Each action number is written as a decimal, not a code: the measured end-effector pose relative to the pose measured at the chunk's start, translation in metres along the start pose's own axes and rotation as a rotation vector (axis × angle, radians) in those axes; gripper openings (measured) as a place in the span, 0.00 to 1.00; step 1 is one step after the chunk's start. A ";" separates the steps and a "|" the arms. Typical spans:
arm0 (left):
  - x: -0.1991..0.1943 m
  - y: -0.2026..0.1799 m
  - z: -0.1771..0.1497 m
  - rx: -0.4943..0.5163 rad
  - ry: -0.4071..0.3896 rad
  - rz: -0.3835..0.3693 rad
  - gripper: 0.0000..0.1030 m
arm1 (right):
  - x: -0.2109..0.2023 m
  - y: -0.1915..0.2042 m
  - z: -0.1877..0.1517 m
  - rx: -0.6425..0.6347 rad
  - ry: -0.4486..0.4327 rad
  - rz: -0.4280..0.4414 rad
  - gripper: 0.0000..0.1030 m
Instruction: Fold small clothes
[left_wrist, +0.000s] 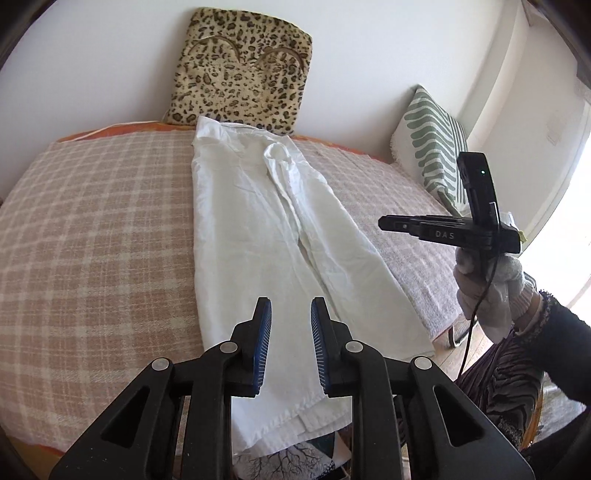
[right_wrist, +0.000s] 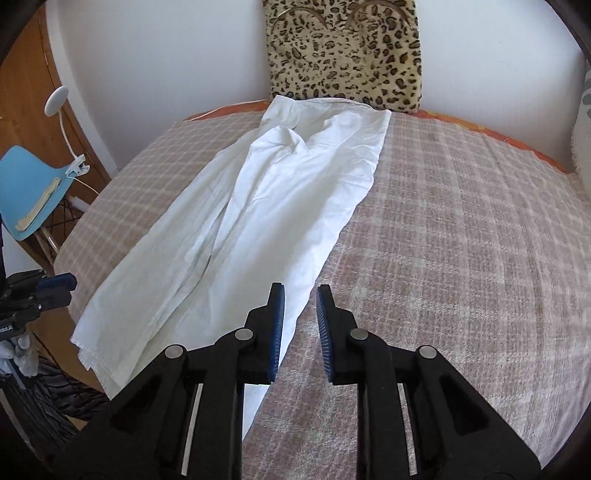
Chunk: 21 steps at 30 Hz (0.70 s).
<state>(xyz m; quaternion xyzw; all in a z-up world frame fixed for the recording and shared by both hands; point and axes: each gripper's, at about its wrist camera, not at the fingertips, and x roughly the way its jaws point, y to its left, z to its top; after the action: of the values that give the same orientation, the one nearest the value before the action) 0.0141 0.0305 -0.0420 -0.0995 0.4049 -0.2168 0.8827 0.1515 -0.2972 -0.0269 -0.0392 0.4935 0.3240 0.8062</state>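
Note:
A white shirt lies lengthwise on the checked bed cover, folded into a long narrow strip, collar at the far end by the wall; it also shows in the right wrist view. Its near hem hangs over the bed's front edge. My left gripper is open and empty, hovering above the shirt's near end. My right gripper is open and empty above the shirt's right edge and the cover. The right gripper also shows side-on in the left wrist view, held in a white-gloved hand. The left gripper shows at the left edge of the right wrist view.
A leopard-print cushion leans on the wall behind the collar. A green-striped pillow stands at the bed's right end. The pink checked cover spans the bed. A blue chair and white clip lamp stand left of the bed.

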 end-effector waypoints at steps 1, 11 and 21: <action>0.009 -0.012 0.001 0.024 0.015 -0.029 0.20 | 0.007 -0.003 0.003 0.001 0.004 -0.016 0.14; 0.087 -0.062 0.004 0.129 0.212 -0.116 0.20 | 0.055 0.019 0.014 -0.054 0.073 0.013 0.14; 0.063 -0.045 -0.023 0.098 0.247 -0.127 0.20 | 0.044 0.012 0.002 -0.011 0.066 0.075 0.14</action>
<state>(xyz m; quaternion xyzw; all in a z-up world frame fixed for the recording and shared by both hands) 0.0196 -0.0387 -0.0840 -0.0541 0.4920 -0.3024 0.8146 0.1595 -0.2653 -0.0585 -0.0359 0.5193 0.3553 0.7765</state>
